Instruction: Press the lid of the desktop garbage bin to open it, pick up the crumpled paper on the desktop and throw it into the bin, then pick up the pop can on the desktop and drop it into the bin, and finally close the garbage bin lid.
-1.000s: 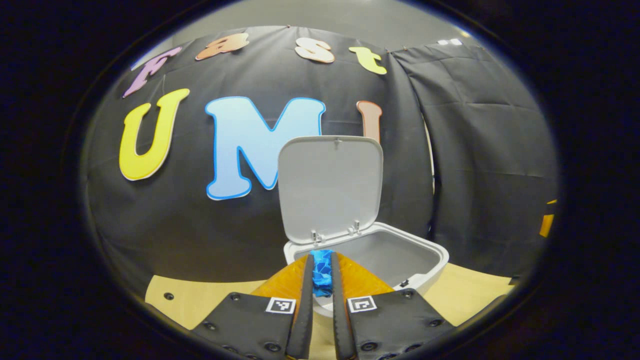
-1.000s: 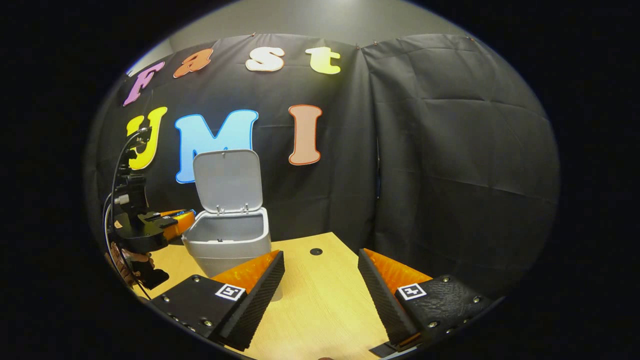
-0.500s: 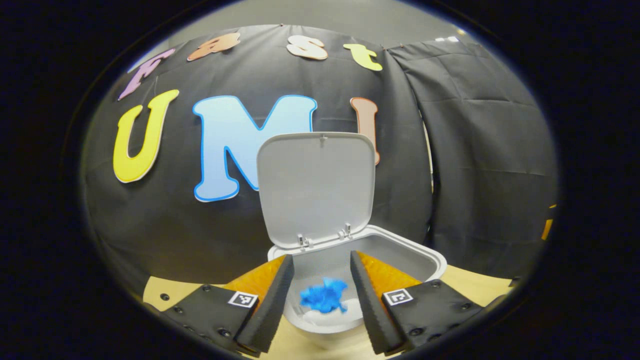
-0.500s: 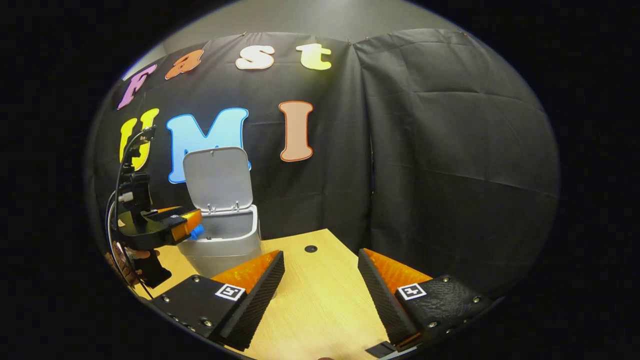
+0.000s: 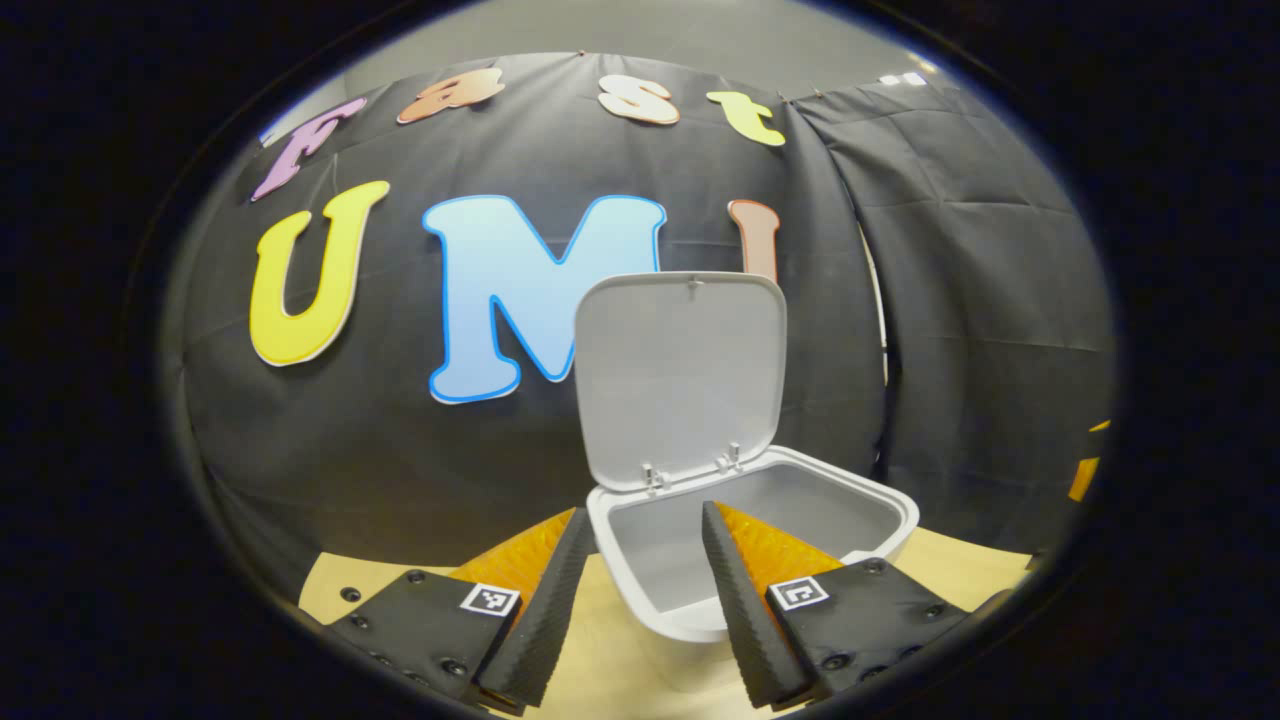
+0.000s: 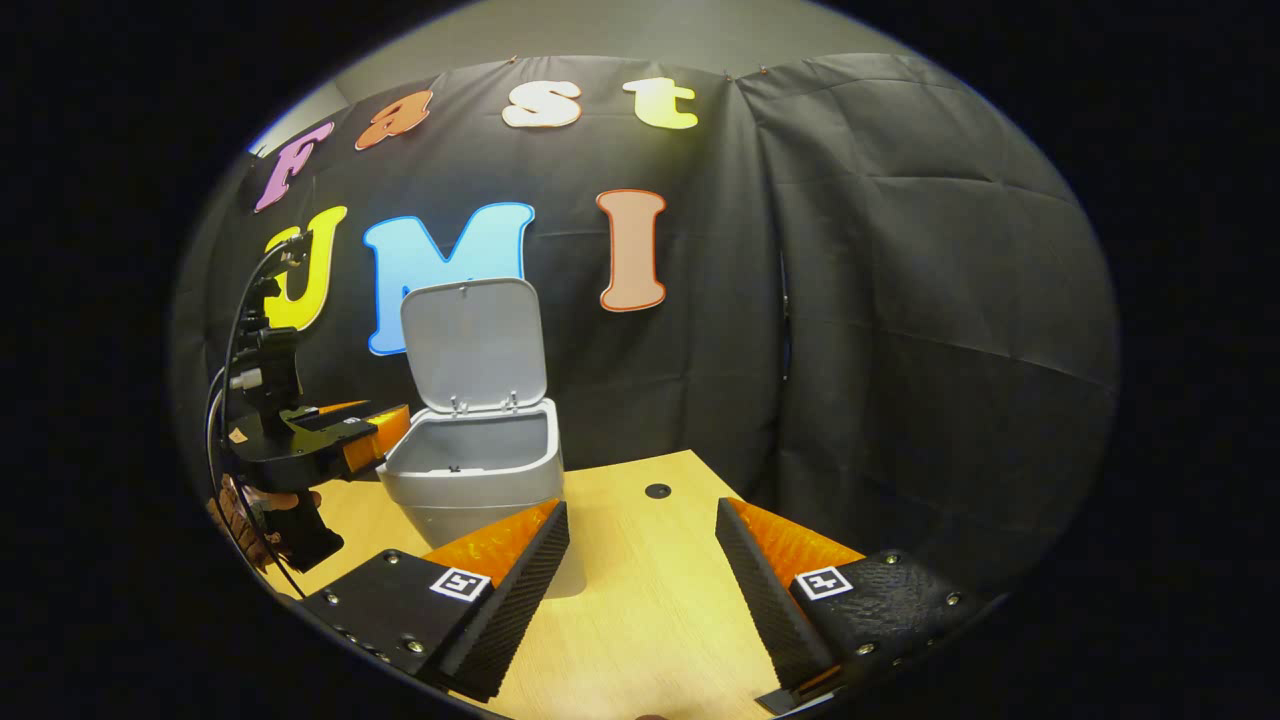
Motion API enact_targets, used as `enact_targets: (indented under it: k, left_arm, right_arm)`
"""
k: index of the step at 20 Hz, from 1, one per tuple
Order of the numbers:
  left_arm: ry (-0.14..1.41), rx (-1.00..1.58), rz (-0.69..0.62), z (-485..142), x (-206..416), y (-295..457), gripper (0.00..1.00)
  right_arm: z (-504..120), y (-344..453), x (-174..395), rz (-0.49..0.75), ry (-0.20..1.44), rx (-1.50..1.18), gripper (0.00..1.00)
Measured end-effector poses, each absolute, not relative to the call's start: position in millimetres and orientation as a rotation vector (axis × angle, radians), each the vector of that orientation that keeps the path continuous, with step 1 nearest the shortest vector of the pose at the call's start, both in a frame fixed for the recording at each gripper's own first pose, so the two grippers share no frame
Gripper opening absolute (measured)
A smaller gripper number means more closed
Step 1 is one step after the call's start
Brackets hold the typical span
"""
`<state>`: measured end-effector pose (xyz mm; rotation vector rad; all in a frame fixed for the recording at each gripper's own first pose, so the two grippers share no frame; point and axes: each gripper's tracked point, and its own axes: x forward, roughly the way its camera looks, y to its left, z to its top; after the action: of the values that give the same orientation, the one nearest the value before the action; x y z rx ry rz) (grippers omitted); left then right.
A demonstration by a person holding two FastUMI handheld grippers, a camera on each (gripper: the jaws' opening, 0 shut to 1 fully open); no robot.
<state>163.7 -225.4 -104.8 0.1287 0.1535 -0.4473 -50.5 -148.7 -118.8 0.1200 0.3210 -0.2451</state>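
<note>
Half a second on, the blue crumpled paper that lay between the fingers of the left hand-held gripper (image 5: 640,600) is gone from sight, and that gripper has drawn back a little from the bin. Its jaws stand spread wide with nothing between them, poised at the near rim of the grey garbage bin (image 5: 700,625), one finger to the left of the bin's wall and the other over its opening. The bin's lid (image 5: 680,375) stands upright on its hinges at the back. What shows of the bin's inner wall is bare grey; its floor is hidden from this angle, so whether the paper rests at the bottom cannot be told.

Seen from the right gripper view, the left hand-held gripper (image 6: 385,435) hangs at the left side of the open bin (image 6: 470,480), held by a hand (image 6: 262,510) low at the left edge, with a cable looping above it. The bin stands on the pale wooden bench (image 6: 640,610), its lid (image 6: 475,345) raised. Nearer the camera, the right hand-held gripper (image 6: 640,570) hovers over the bench, released, its jaws well apart and empty.
</note>
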Motion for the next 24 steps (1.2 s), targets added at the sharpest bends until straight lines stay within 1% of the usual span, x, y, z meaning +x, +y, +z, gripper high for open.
enact_targets:
  k: [1,6,7,8,11,12,15,16,18,19,21,22,23,24]
  left_arm:
    - [0.155,0.126,-0.433,-103.9,163.5,-215.3,0.76]
    - [0.160,0.117,-0.353,-99.0,159.7,-161.6,0.76]
    - [0.161,0.117,-0.339,-98.0,158.4,-150.2,0.73]
    - [0.162,0.117,-0.324,-95.6,156.9,-139.8,0.76]
    - [0.160,0.119,-0.286,-92.4,150.2,-109.2,0.76]
    - [0.160,0.121,-0.272,-91.5,148.5,-99.8,0.73]
    - [0.159,0.121,-0.231,-86.4,139.1,-67.7,0.79]
    - [0.160,0.121,-0.216,-85.5,136.4,-57.5,0.76]
    - [0.163,0.120,-0.185,-83.5,131.3,-36.7,0.76]
    - [0.162,0.118,-0.170,-82.4,128.7,-27.4,0.73]
    - [0.161,0.116,-0.144,-79.4,122.9,-10.2,0.76]
    - [0.161,0.117,-0.131,-78.4,119.2,-0.2,0.76]
    - [0.162,0.119,-0.119,-78.3,116.4,8.5,0.73]
    - [0.163,0.120,-0.106,-78.4,114.9,16.4,0.76]
  right_arm:
    - [-120.3,-141.5,-47.9,-0.227,0.324,0.121,0.95]
    - [-125.0,-95.6,-38.3,-0.113,0.341,0.107,0.95]
    - [-126.8,-86.2,-36.6,-0.088,0.347,0.104,0.95]
    - [-127.9,-76.3,-35.9,-0.065,0.350,0.102,0.95]
    - [-131.6,-48.2,-31.1,0.003,0.363,0.096,0.95]
    - [-133.2,-38.8,-30.2,0.024,0.365,0.096,0.95]
    - [-137.8,-12.8,-25.8,0.081,0.374,0.093,0.95]
    - [-139.1,-4.0,-24.7,0.100,0.377,0.093,0.95]
    - [-141.9,11.9,-22.1,0.134,0.384,0.092,0.95]
    - [-143.4,19.7,-21.6,0.150,0.388,0.092,0.95]
    - [-148.3,35.8,-19.7,0.184,0.399,0.090,0.95]
    - [-149.4,42.5,-18.4,0.200,0.404,0.088,0.95]
    - [-151.9,49.5,-18.0,0.216,0.409,0.084,0.95]
    - [-153.6,56.7,-17.1,0.232,0.413,0.080,0.95]
